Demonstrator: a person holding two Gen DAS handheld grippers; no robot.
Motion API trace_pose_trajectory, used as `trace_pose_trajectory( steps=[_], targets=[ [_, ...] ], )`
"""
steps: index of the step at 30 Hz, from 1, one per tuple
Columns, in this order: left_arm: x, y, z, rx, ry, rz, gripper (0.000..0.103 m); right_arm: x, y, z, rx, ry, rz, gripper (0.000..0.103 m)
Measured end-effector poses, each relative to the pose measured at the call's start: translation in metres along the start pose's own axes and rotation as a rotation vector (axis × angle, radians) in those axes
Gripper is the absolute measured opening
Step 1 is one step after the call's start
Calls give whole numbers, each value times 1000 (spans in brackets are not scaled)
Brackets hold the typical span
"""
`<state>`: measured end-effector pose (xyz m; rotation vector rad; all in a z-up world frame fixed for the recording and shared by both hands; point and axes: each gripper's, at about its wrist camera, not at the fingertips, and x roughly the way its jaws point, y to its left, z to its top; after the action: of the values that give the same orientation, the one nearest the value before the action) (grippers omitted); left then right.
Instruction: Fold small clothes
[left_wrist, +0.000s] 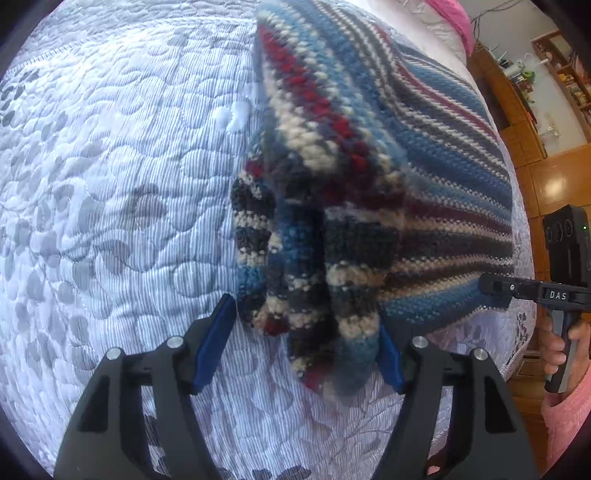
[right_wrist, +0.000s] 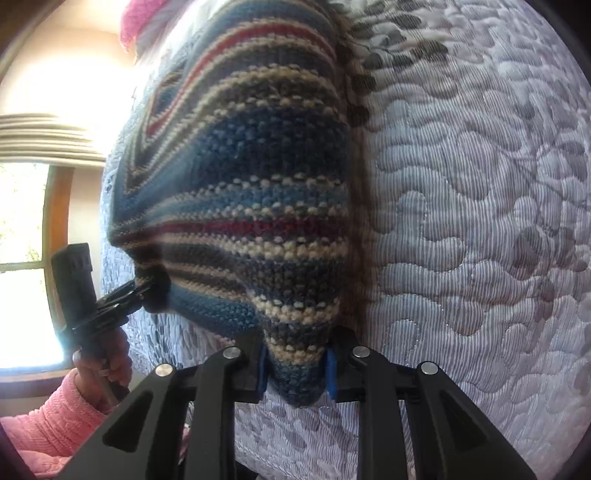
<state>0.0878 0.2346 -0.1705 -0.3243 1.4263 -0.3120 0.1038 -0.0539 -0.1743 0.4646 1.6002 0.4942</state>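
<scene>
The left hand-held gripper (left_wrist: 303, 354) and the right hand-held gripper (right_wrist: 297, 369) each clamp one near corner of the striped knit garment (left_wrist: 388, 155). The paired corner grip appears intended to carry the near edge as one straight line, so the fold lands evenly. The rest of the garment lies on the quilted bed cover (left_wrist: 110, 184), with the held edge raised slightly above it.

In the left wrist view the blue pads (left_wrist: 216, 343) stand fairly wide apart, but a thick bunched roll of knit fills the gap between them. In the right wrist view the jaws pinch a narrower tip of cloth.

The garment is a coarse, bulky knit in blue, cream, grey and red stripes; it will likely compress and sag between grips. The bed cover is white, stitched in rounded, pebble-like cells.
</scene>
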Motion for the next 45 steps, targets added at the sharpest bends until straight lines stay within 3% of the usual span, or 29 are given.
trace_pose_trajectory(
  steps=[5,7,10,13,16,19,36,45],
  targets=[
    [-9,-1,-3,11,-10,18,70,-4,4,-5,-11,-39,-36,33],
    [-18,-1,-2,-2,-23,31,70,-11,12,-12,-30,-66,-101,51],
    [-37,-7,-7,-11,-59,49,70,-30,30,-22,-64,-116,-189,63],
    [-57,-17,-15,0,-82,136,75,-46,50,-36,-102,-160,-291,78],
    [-75,-31,-26,20,-109,203,77,-62,65,-49,-114,-194,-329,85],
    [-92,-43,-35,33,-132,237,80,-68,73,-62,-112,-214,-320,86],
    [-140,-79,-78,6,-198,375,87,-78,106,-110,-161,-226,-456,94],
    [-150,-90,-90,18,-212,415,87,-85,116,-122,-163,-249,-428,94]
  ],
)
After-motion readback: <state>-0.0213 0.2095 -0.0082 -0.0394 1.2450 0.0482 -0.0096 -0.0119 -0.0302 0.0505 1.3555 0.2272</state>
